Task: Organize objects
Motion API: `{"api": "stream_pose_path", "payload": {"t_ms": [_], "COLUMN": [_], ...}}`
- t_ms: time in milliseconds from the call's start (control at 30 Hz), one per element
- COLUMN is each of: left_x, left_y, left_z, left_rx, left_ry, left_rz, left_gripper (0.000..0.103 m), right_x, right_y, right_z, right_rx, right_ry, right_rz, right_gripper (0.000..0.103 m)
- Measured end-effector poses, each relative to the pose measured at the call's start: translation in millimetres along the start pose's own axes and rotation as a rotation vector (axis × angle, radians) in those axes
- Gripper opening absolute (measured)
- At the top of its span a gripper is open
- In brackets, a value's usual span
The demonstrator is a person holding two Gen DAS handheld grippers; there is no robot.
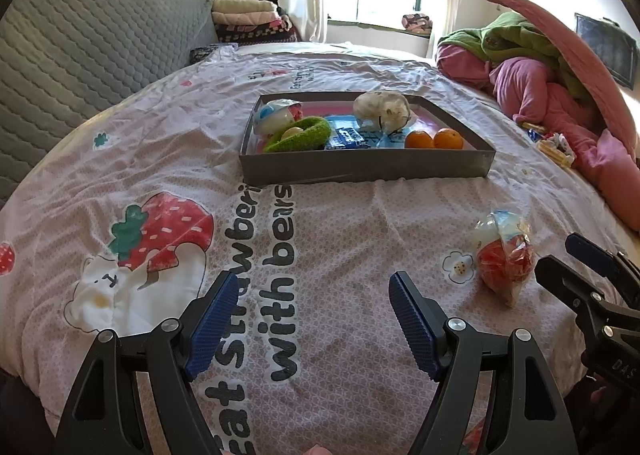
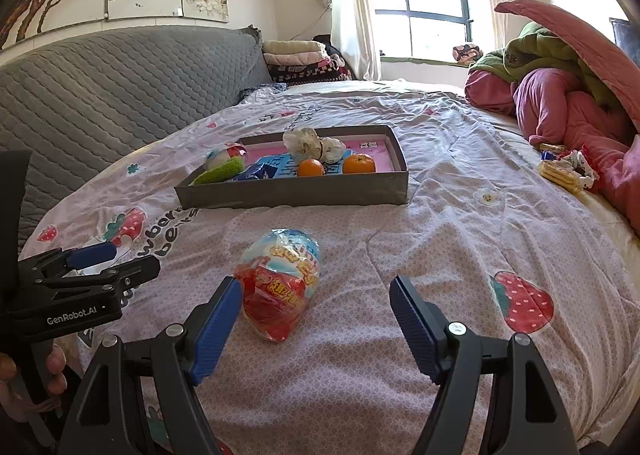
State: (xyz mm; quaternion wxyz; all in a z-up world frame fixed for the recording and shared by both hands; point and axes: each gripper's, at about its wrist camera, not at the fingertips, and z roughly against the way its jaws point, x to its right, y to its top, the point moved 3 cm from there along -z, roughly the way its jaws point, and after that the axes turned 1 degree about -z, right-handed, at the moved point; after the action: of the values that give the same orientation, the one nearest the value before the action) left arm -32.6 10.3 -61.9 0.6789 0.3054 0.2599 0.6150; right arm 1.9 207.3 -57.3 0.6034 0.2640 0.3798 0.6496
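A grey shallow box (image 1: 364, 169) (image 2: 292, 191) rests on the bed and holds two oranges (image 1: 434, 139) (image 2: 340, 165), a green fuzzy item (image 1: 300, 135) (image 2: 220, 171), a blue packet (image 1: 348, 137) (image 2: 260, 171), a white bundle (image 1: 382, 107) (image 2: 312, 145) and a wrapped snack (image 1: 276, 113) (image 2: 224, 155). A red and blue snack bag (image 1: 504, 255) (image 2: 280, 283) lies loose on the sheet. My right gripper (image 2: 316, 319) is open, its left pad just touching the bag. My left gripper (image 1: 310, 319) is open over bare sheet, with the bag off to its right.
A grey quilted headboard (image 1: 80, 55) lines the left. Pink and green bedding (image 1: 552, 79) (image 2: 560, 95) is heaped at the right, with small packets (image 1: 556, 147) (image 2: 564, 171) beside it. Folded blankets (image 2: 300, 59) sit at the far end. A hand (image 2: 48, 367) holds the left gripper.
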Motion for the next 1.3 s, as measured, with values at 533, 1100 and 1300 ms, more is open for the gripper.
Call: {"api": "stream_pose_path", "payload": {"t_ms": [533,1100,1300], "left_x": [-0.5,-1.3,-1.8], "left_y": [-0.4,-1.3,-1.8], "left_z": [-0.9,-2.8,-4.0], "left_rx": [-0.009,-0.016,-0.02], "left_ry": [-0.001,-0.004,-0.004], "left_rz": [0.001,0.004,0.006], "left_gripper": [0.079,0.079,0.079], "right_x": [-0.6,-0.2,0.2], "right_y": [-0.4,-1.6,-1.5], "right_z": [-1.7,-1.2,-1.9], "right_rx": [-0.003,-0.002,-0.002], "right_ry": [0.003,0.007,0.007], "right_rz": [0.001,0.005,0.006], "right_gripper": [0.076,0.076,0.076]}}
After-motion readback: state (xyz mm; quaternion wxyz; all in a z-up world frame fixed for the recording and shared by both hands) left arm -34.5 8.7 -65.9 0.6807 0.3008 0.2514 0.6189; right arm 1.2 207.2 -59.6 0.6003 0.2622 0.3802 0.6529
